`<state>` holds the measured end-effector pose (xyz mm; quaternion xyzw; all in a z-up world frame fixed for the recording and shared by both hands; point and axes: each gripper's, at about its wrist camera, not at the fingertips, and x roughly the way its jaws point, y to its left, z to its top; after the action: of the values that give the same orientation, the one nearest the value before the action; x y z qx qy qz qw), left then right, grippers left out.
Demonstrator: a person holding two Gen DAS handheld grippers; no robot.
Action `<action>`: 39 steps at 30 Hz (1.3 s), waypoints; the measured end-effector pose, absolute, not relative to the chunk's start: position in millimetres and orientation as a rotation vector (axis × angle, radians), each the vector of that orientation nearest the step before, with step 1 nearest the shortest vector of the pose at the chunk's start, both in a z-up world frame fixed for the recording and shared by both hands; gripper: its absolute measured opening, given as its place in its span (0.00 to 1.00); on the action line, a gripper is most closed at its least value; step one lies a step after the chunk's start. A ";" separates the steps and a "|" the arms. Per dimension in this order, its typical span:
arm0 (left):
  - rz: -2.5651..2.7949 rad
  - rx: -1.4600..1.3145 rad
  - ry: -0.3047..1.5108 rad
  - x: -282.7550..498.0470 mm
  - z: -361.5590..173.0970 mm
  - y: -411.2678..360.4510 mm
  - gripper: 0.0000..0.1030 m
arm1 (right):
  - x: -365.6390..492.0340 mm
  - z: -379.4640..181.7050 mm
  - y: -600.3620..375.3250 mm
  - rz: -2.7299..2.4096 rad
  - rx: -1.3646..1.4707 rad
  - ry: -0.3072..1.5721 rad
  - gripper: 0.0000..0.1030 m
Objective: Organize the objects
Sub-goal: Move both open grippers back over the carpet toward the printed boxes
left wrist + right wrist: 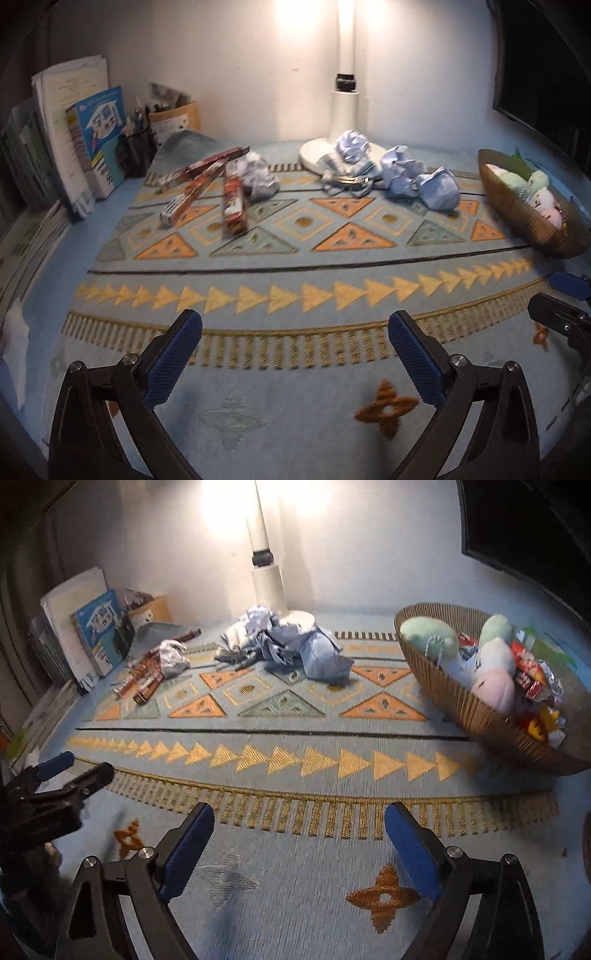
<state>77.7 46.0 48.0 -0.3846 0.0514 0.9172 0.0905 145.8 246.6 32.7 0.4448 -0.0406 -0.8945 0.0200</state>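
Observation:
Three long red-brown snack boxes (207, 192) lie fanned at the back left of the patterned cloth, also in the right wrist view (142, 675). Crumpled pale blue paper balls (417, 177) lie by the lamp base, also in the right wrist view (317, 653); one whitish ball (258, 177) lies by the boxes. A woven basket (517, 221) at the right holds plush toys; the right wrist view (476, 716) shows snack wrappers in it too. My left gripper (295, 328) is open and empty over the cloth's front. My right gripper (299, 823) is open and empty, beside it.
A white desk lamp (343, 110) stands at the back middle against the wall. Books and papers (74, 140) and a pen holder (136, 147) stand at the back left. A dark monitor (546, 74) hangs at the right. The patterned cloth (295, 258) covers the desk.

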 end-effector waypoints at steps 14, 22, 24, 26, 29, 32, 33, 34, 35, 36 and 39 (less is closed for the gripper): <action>2.642 -1.374 0.124 58.5 9.4 43.3 0.99 | 135.7 20.4 236.9 -2.760 1.511 -0.004 1.00; 2.645 -1.376 0.119 58.0 9.5 43.0 1.00 | 135.5 19.7 238.8 -2.760 1.509 -0.007 1.00; 2.646 -1.376 0.119 58.0 9.3 42.9 1.00 | 135.4 19.7 239.1 -2.760 1.509 -0.006 1.00; 2.646 -1.376 0.119 58.0 9.2 43.0 1.00 | 135.4 19.7 239.3 -2.760 1.508 -0.006 1.00; 2.646 -1.377 0.119 58.0 9.2 43.0 1.00 | 135.5 19.7 239.7 -2.760 1.508 -0.006 1.00; 2.646 -1.377 0.119 58.0 9.4 42.8 1.00 | 135.6 19.7 239.8 -2.760 1.508 -0.005 1.00; 2.645 -1.377 0.119 58.0 9.4 42.7 1.00 | 135.1 19.5 239.7 -2.760 1.508 -0.003 1.00; 2.645 -1.377 0.119 58.0 9.3 42.9 1.00 | 134.8 19.6 239.9 -2.760 1.509 -0.001 1.00; 2.645 -1.377 0.120 57.9 9.5 42.6 1.00 | 134.3 19.6 239.9 -2.760 1.511 0.002 1.00; 2.645 -1.377 0.120 57.9 9.5 42.4 1.00 | 133.9 19.7 239.8 -2.760 1.512 0.007 1.00; 2.643 -1.378 0.121 57.7 9.6 41.8 1.00 | 132.7 19.7 239.0 -2.758 1.513 0.012 1.00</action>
<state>57.7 41.8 9.6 -0.4604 0.0404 0.8832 0.0793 132.7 239.0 19.7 0.4809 0.0039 -0.8768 -0.0019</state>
